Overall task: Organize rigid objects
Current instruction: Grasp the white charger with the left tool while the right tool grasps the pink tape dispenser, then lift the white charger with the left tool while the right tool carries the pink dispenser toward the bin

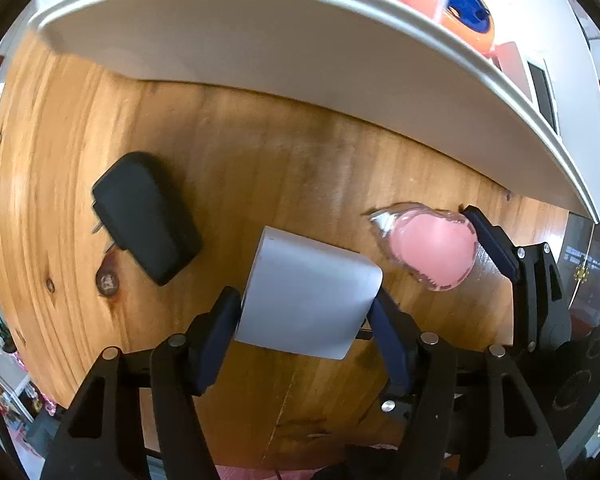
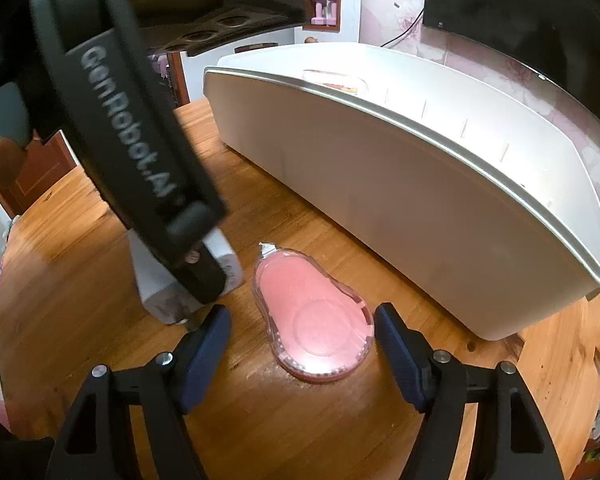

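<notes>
The wooden desk (image 2: 80,240) fills both views, a long white bin (image 2: 420,184) crossing the upper right. At lower centre of the left wrist view, the left gripper (image 1: 304,320) has its fingers clamped on a white charger block (image 1: 308,292); a black adapter (image 1: 148,216) lies at left. The right gripper (image 2: 302,344) straddles a pink tape dispenser (image 2: 312,316), fingers apart.
</notes>
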A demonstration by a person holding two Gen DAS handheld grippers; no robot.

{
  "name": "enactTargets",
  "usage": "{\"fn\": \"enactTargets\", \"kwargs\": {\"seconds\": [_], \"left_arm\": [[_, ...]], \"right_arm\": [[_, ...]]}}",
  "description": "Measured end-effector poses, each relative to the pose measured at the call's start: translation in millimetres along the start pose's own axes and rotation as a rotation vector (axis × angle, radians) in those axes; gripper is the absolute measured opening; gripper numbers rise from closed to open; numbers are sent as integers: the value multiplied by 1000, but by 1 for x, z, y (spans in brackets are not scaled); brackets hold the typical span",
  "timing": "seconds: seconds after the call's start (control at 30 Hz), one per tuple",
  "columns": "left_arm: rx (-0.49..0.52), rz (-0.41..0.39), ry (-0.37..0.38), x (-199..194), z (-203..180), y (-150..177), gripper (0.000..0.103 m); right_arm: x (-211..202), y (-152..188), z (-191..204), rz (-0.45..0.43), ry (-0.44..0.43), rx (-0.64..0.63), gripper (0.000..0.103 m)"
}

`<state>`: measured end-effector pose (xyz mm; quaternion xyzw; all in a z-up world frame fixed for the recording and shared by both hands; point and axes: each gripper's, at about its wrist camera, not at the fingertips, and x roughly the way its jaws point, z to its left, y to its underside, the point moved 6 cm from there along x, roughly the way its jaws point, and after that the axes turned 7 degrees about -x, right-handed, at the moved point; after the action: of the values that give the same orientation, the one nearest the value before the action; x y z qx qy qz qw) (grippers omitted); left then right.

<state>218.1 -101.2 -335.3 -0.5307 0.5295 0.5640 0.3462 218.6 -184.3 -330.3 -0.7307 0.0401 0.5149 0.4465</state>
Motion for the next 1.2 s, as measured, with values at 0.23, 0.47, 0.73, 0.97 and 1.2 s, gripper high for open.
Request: {"fn": "enactTargets", "kwargs": {"seconds": [0.23, 0.47, 0.73, 0.97, 1.2], "left_arm": [[-43, -14, 12, -4, 26, 12, 65], [-79, 1, 15, 1, 50, 39, 65], [-83, 28, 0, -11, 89, 62, 65], [-46, 44, -3, -26, 101, 73, 65], [11, 55, -4, -41, 116, 82, 65]], "right_arm": [[-4, 0, -1, -8, 11, 12, 60], [-7, -1, 2, 14, 32, 3, 55], [-1, -8, 19, 64, 92, 21, 52], [-17, -15, 31, 91, 125, 67, 51], [-32, -19, 47, 119, 161, 122, 51]]}}
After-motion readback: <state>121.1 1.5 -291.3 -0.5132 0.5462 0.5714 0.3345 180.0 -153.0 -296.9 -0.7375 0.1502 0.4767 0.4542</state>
